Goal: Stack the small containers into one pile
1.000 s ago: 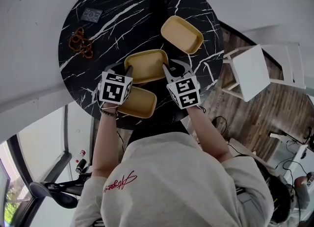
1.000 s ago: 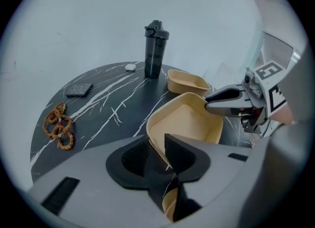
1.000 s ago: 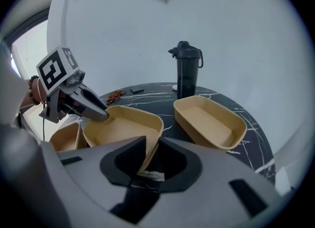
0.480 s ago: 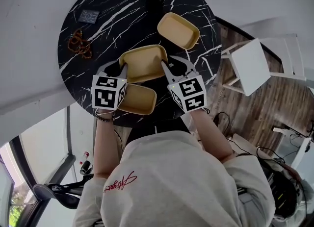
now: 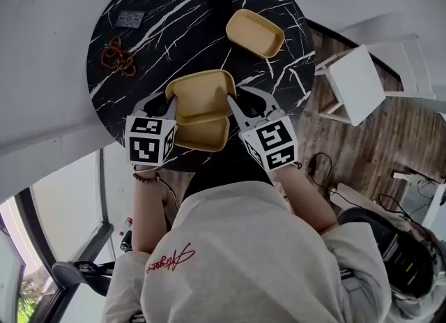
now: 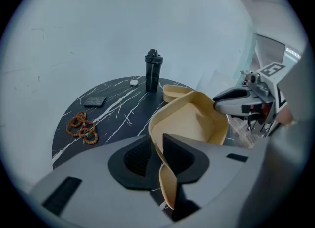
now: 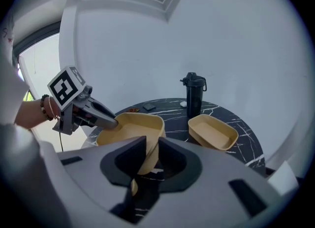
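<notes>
Left gripper: jaws just been closing, now clamped on left rim of tan shallow rectangular container. Right gripper: jaws pinched on opposite rim of same container. Container held between both, tilted, partly over second tan container, which lies at near edge of round black white-veined marble table. Third tan container well apart, toward far side, near black bottle. Brown bead bracelet on table's left.
</notes>
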The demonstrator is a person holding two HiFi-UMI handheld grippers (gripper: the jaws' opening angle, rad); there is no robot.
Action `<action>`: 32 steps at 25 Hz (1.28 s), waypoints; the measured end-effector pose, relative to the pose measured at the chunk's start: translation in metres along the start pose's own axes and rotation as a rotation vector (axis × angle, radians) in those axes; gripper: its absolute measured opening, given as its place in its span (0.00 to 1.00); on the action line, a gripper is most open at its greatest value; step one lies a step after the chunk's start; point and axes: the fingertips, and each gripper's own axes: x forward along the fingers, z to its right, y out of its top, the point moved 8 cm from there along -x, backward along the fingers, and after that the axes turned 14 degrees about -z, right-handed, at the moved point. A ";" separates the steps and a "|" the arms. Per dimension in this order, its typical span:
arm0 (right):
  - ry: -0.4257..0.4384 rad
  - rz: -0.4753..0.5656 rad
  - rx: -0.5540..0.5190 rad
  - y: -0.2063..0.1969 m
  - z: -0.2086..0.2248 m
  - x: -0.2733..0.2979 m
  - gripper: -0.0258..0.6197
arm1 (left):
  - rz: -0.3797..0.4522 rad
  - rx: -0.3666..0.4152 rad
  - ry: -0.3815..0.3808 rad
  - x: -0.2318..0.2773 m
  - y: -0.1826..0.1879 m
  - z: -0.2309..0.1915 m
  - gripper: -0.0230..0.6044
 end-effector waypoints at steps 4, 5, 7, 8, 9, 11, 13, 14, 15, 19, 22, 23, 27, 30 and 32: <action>0.032 -0.026 0.009 -0.012 -0.016 -0.005 0.13 | -0.017 0.009 0.025 -0.010 -0.014 -0.002 0.12; 0.038 -0.029 0.011 -0.014 -0.020 -0.007 0.13 | -0.021 0.014 0.026 -0.011 -0.017 -0.003 0.12; 0.046 -0.034 0.018 -0.020 -0.029 -0.011 0.13 | -0.028 0.022 0.021 -0.014 -0.023 -0.003 0.12; 0.051 -0.038 0.024 -0.022 -0.033 -0.012 0.13 | -0.033 0.028 0.021 -0.015 -0.026 -0.003 0.11; 0.057 -0.044 0.031 -0.025 -0.037 -0.013 0.13 | -0.038 0.034 0.023 -0.016 -0.028 -0.002 0.11; 0.068 -0.061 0.041 -0.030 -0.042 -0.014 0.12 | -0.044 0.044 0.024 -0.018 -0.031 -0.002 0.11; 0.080 -0.082 0.050 -0.036 -0.046 -0.014 0.11 | -0.046 0.048 0.019 -0.021 -0.032 -0.002 0.10; 0.086 -0.091 0.055 -0.038 -0.049 -0.015 0.11 | -0.048 0.051 0.016 -0.023 -0.033 -0.002 0.10; 0.092 -0.098 0.061 -0.041 -0.051 -0.016 0.11 | -0.051 0.055 0.013 -0.025 -0.033 -0.002 0.09; 0.121 -0.103 0.095 -0.045 -0.058 -0.024 0.10 | -0.065 0.085 0.005 -0.036 -0.033 0.001 0.09; 0.171 -0.115 0.129 -0.044 -0.061 -0.031 0.09 | -0.081 0.089 -0.017 -0.047 -0.032 0.002 0.09; 0.190 -0.127 0.139 -0.044 -0.062 -0.032 0.09 | -0.095 0.088 -0.028 -0.049 -0.033 0.002 0.09; 0.225 -0.184 0.135 -0.049 -0.066 -0.032 0.09 | -0.185 0.092 -0.092 -0.045 -0.041 0.001 0.09; 0.252 -0.227 0.146 -0.056 -0.070 -0.029 0.09 | -0.234 0.101 -0.106 -0.039 -0.047 0.001 0.09; 0.262 -0.248 0.153 -0.060 -0.070 -0.026 0.09 | -0.259 0.106 -0.110 -0.034 -0.049 0.002 0.09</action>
